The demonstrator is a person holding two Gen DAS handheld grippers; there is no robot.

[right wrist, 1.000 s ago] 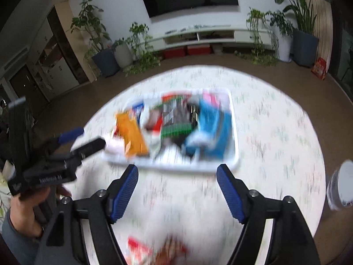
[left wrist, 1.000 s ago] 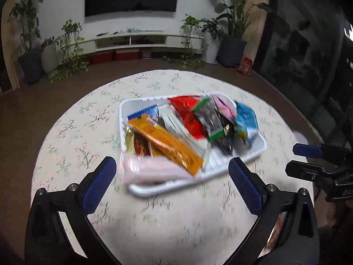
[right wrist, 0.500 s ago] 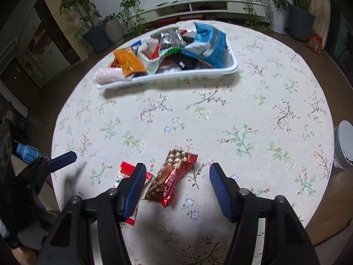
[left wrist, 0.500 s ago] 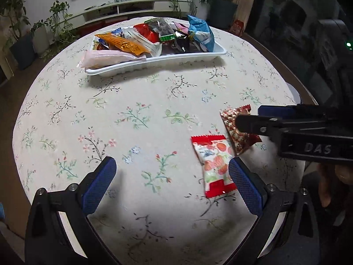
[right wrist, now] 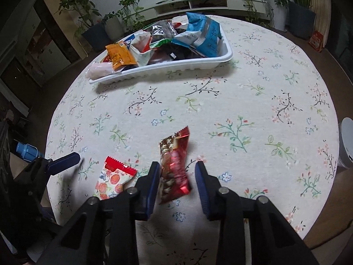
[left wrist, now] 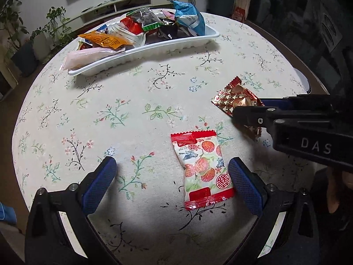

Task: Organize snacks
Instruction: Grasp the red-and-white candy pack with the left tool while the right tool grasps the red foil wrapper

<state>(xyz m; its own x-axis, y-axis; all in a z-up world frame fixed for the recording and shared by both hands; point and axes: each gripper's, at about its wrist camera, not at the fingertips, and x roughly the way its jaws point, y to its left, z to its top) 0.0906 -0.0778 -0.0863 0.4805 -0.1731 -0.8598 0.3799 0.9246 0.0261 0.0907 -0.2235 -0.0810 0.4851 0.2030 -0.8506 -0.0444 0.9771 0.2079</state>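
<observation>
Brown-red snack packet (right wrist: 175,165) — long axis roughly toward tray (right wrist: 167,67)

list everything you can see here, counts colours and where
white tray: one, white, far side of the table, piled with mixed snack packets
blue packet: one, blue and white, right end of the tray
orange packet: one, orange, left part of the tray
strawberry packet: one, red and white, flat on the cloth between the left gripper's fingers
red-brown packet: one, red and brown, between the right gripper's fingers
tablecloth: one, cream with flowers, over the round table
potted plants: several, green, on the floor beyond
left gripper: open wide
right gripper: jaws closing around the red-brown packet
</observation>
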